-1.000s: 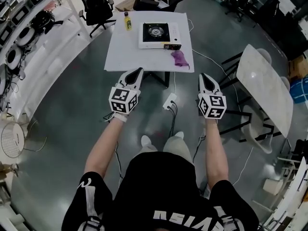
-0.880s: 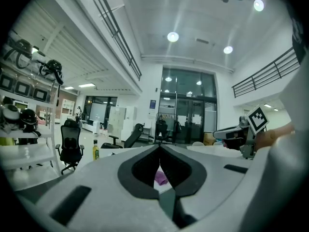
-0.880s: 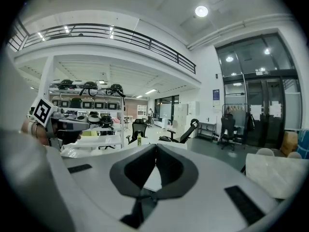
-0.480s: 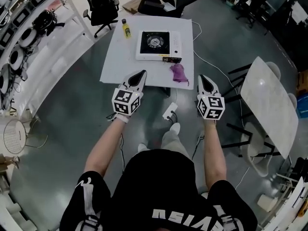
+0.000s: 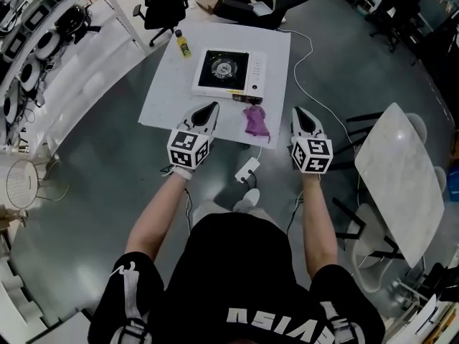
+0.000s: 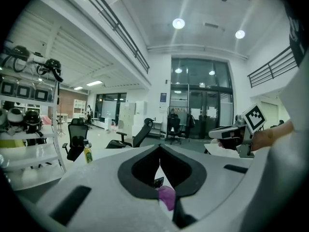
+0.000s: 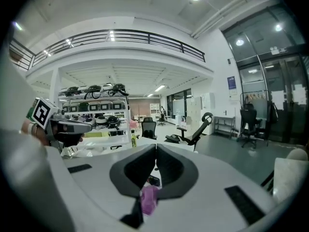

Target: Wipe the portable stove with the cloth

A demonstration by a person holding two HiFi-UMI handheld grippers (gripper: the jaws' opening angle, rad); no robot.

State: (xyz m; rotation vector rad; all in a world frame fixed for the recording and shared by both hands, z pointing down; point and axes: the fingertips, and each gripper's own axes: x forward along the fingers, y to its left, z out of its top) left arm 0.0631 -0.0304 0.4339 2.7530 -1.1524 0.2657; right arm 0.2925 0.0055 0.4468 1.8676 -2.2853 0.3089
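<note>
On the worktop (image 5: 163, 100) the portable stove (image 5: 229, 72) sits centrally, the cloth (image 5: 254, 120) near its front right corner, a bottle (image 5: 183, 44) behind it to the left.

Clutter around the white counter (image 5: 161, 102)
Yellow bottle (image 5: 183, 46) at its upper-left corner; office chair (image 5: 163, 2) above; power strip (image 5: 247, 169) on floor below.

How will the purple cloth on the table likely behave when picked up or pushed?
The purple cloth lies crumpled in a heap, so it is probably floppy and would drape from a pinch. It looks small beside the stove, so likely light. Pushed, it may bunch up on the smooth table.
</note>
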